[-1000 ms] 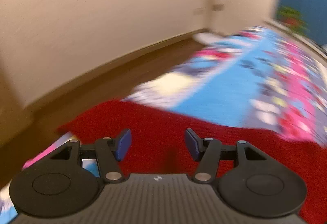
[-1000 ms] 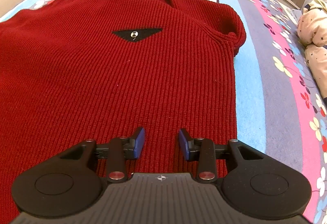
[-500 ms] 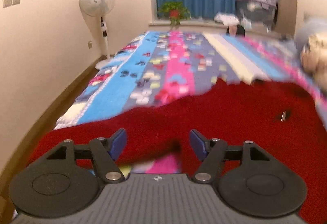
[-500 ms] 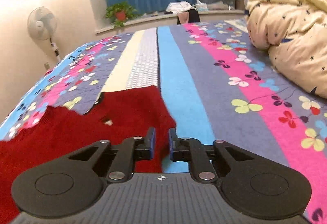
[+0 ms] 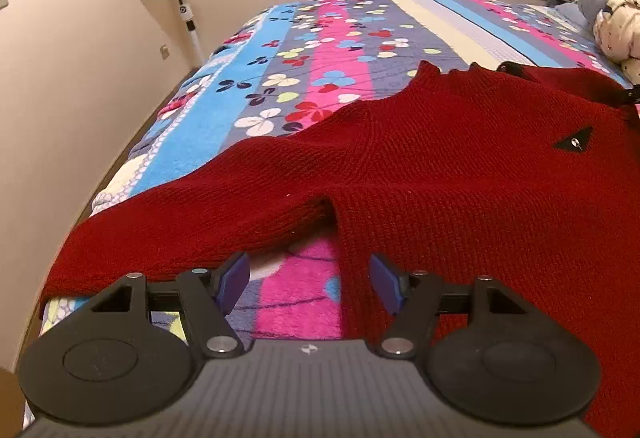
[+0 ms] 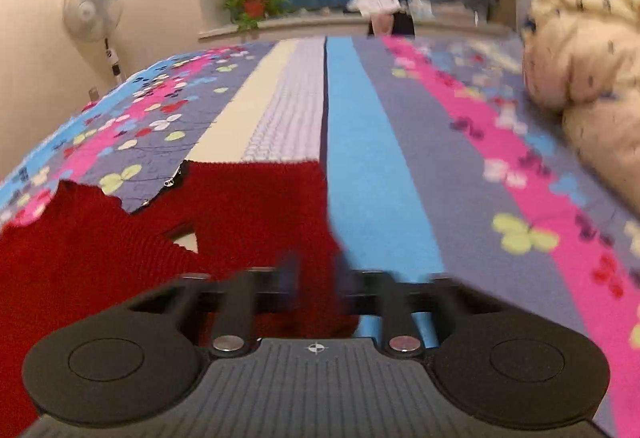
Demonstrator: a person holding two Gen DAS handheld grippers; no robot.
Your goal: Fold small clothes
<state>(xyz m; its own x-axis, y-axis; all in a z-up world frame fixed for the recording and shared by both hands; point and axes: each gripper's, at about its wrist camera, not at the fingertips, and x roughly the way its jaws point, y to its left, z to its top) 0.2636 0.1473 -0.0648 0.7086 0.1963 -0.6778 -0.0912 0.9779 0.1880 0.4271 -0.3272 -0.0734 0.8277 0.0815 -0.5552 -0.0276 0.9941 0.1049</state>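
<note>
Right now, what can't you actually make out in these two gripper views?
- Right gripper: motion blur hides whether its pads pinch the red knitted sweater.
- Sweater's hem: cut off by the left view's edge.
- Triangular black badge: too small to read.

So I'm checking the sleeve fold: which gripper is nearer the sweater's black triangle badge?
Right. The right gripper sits just beside the badge on the sweater; the left gripper is down by the armpit, far off.
</note>
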